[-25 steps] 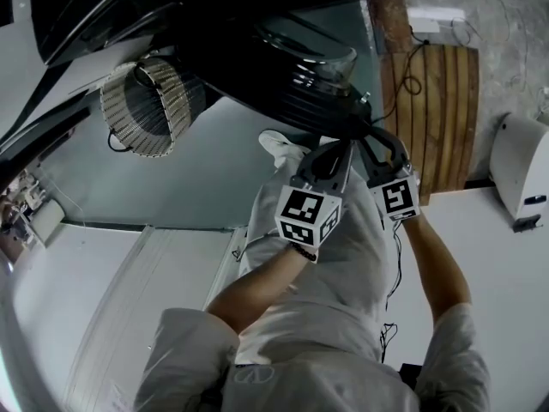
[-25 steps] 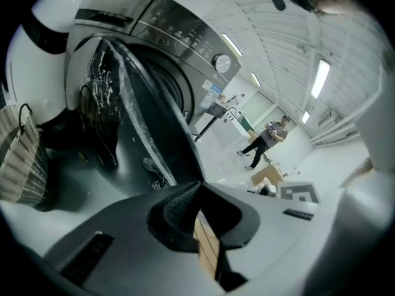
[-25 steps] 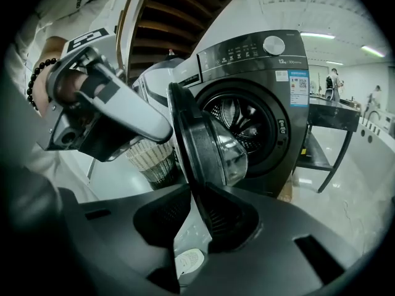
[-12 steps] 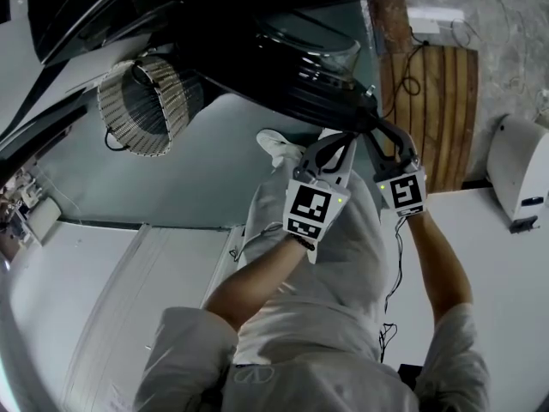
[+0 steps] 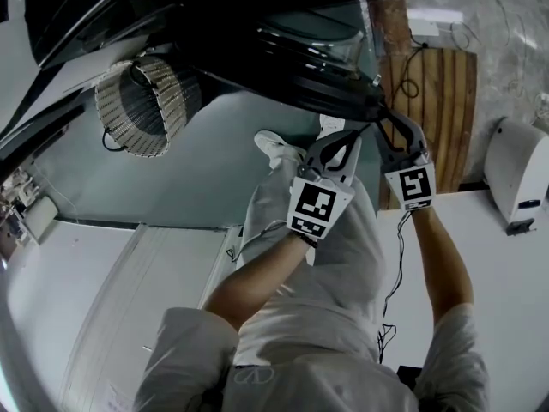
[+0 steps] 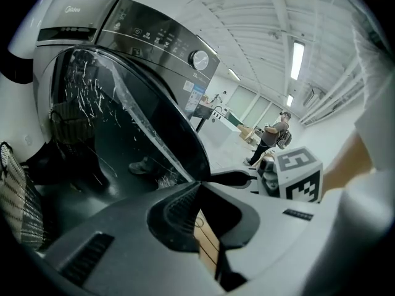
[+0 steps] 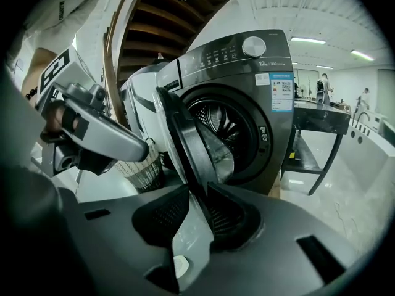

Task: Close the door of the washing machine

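Observation:
The dark grey washing machine (image 7: 247, 103) stands with its round glass door (image 7: 179, 134) swung out, seen edge-on in the right gripper view. My right gripper (image 7: 194, 193) straddles the door's rim; its jaws have just been opening, and the rim sits between them without a visible squeeze. In the head view that right gripper (image 5: 382, 114) meets the door (image 5: 300, 58) at its outer edge. My left gripper (image 6: 199, 187) is shut on nothing, its tips against the door's edge beside the glass (image 6: 123, 122). From above, the left gripper (image 5: 354, 136) sits just left of the right one.
A woven laundry basket (image 5: 141, 101) stands on the floor left of the machine. A wooden slatted mat (image 5: 437, 101) and a white appliance (image 5: 515, 170) lie to the right. A dark table (image 7: 321, 122) and people (image 6: 271, 137) are in the background.
Both grippers have shifted to the right and slightly up in the head view, staying at the door's outer edge. The left gripper has rolled a little.

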The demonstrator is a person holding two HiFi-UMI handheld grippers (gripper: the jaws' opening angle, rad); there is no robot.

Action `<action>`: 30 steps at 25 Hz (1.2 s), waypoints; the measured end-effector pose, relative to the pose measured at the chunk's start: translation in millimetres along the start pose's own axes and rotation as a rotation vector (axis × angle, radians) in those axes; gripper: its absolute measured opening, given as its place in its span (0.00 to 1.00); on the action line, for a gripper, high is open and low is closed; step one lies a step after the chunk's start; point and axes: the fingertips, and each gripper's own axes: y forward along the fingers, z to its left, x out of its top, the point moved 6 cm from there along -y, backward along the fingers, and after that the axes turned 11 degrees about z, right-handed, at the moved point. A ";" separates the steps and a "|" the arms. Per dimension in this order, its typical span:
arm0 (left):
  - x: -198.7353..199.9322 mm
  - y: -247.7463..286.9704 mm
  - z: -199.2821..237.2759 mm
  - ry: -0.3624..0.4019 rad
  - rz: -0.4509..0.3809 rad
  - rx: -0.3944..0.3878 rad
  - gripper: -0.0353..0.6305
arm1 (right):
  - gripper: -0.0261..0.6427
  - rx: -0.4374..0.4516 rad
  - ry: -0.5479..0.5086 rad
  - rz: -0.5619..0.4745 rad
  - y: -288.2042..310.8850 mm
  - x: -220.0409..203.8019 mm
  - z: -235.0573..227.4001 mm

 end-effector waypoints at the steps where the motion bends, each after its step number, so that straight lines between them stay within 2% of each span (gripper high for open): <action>1: 2.4 1.3 0.6 0.001 -0.004 -0.002 0.06 | 0.19 -0.002 -0.008 0.001 0.6 1.4 -2.9; 14: 30.0 12.4 11.4 0.015 -0.039 -0.003 0.06 | 0.20 -0.051 -0.033 -0.012 8.5 21.2 -44.0; 30: 88.7 34.8 27.0 0.094 -0.139 0.011 0.06 | 0.21 -0.119 -0.038 -0.034 25.6 50.2 -92.7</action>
